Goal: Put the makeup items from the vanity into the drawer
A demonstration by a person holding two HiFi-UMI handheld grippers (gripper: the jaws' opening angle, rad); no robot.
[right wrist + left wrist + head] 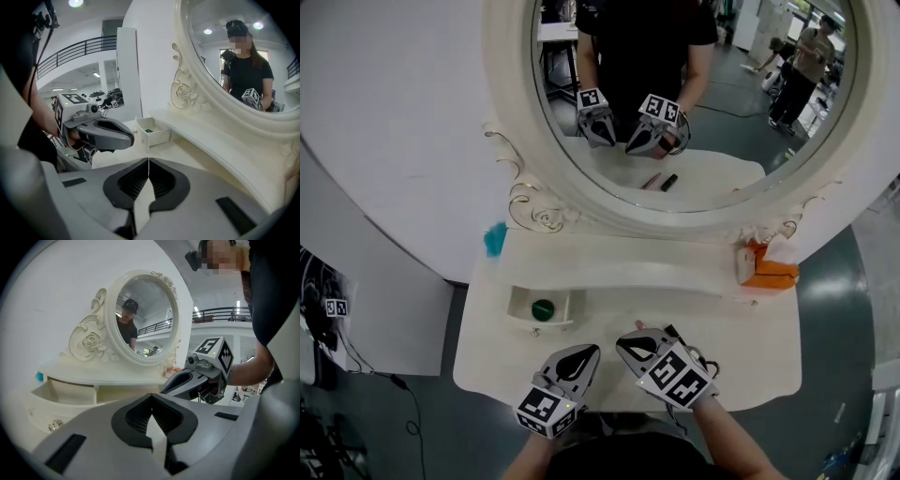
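- Makeup: a green round piece lies in the open drawer at the counter's left; slim sticks are glimpsed near the front edge, just past the right tongs.
- The left tongs and the right tongs are pressed together, empty.
- The right tongs should be parted, then closed across a smooth stick, which is likely to roll.

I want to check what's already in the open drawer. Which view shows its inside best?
The head view: it looks down into the open drawer, showing a round green item. The right gripper view shows the drawer small, with a green glimpse inside. The left gripper view shows its walls, not the contents.
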